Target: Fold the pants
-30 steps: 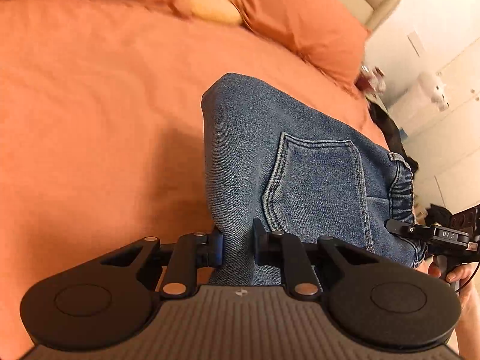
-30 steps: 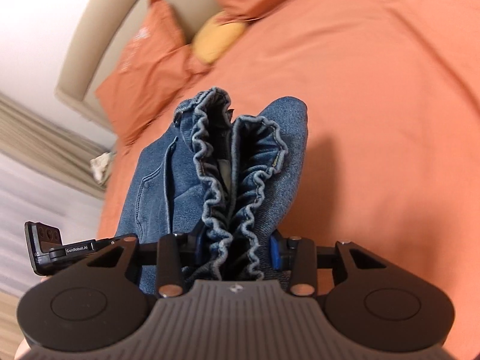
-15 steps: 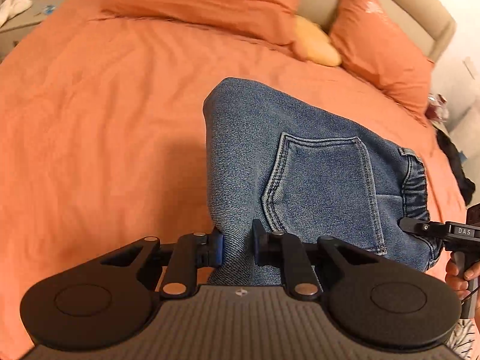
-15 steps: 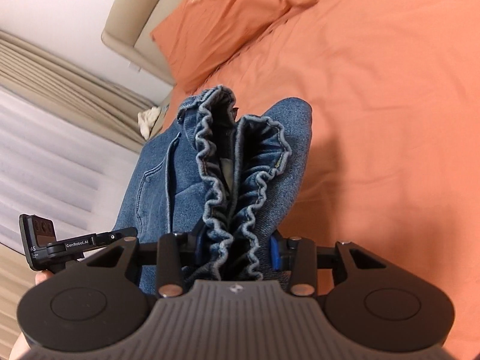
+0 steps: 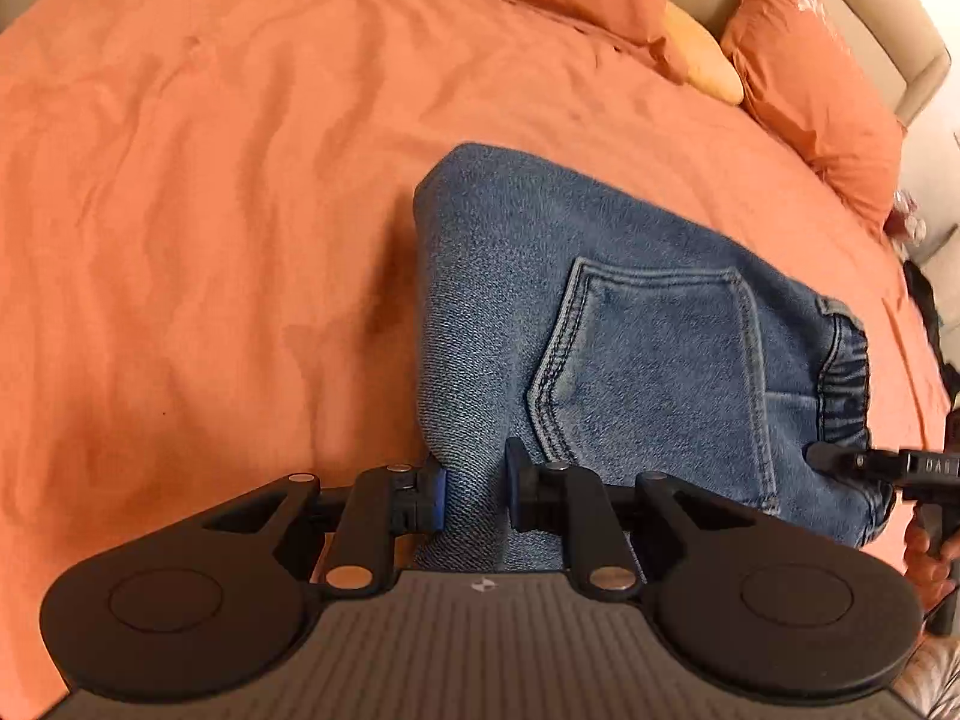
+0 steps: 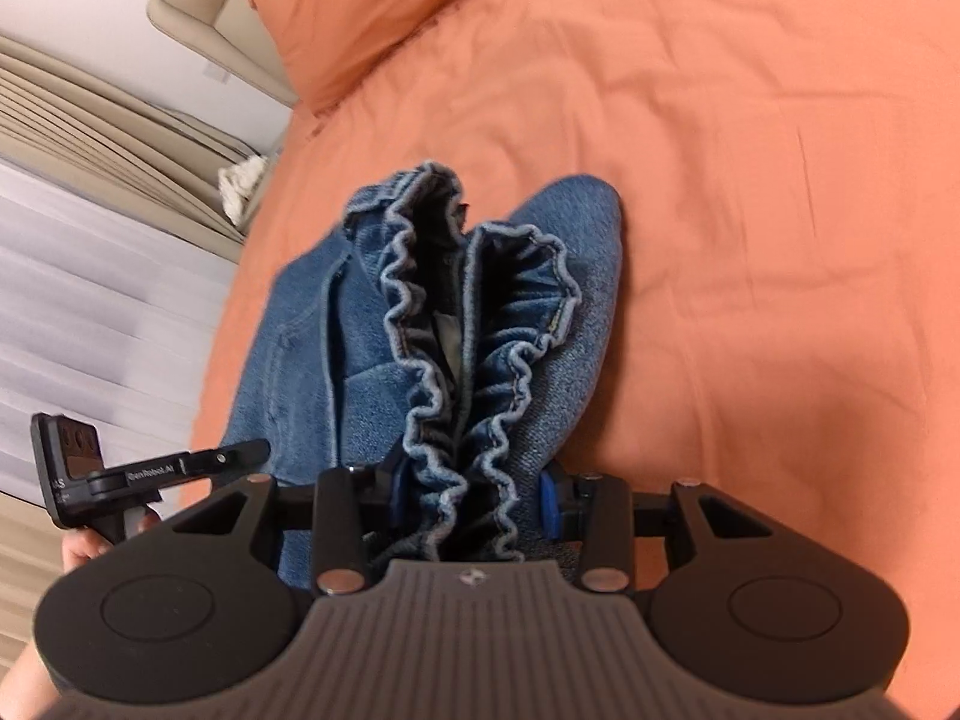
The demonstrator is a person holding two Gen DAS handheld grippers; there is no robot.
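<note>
Blue denim pants, folded into a thick bundle with a back pocket facing up, hang between both grippers above the orange bed. My left gripper is shut on the folded edge of the bundle, its blue pads pressing the cloth. In the right wrist view the ruffled elastic waistband of the pants stands up between the fingers, and my right gripper is shut on it. The other gripper shows at each view's edge, held by a hand.
Orange pillows and a yellow cushion lie at the head of the bed by a beige headboard. Curtains hang beside the bed. Dark items sit past the bed's right side.
Both grippers have carried the pants across the bed and lower: pillows and headboard have shifted in both views. The grips on the denim are the same.
</note>
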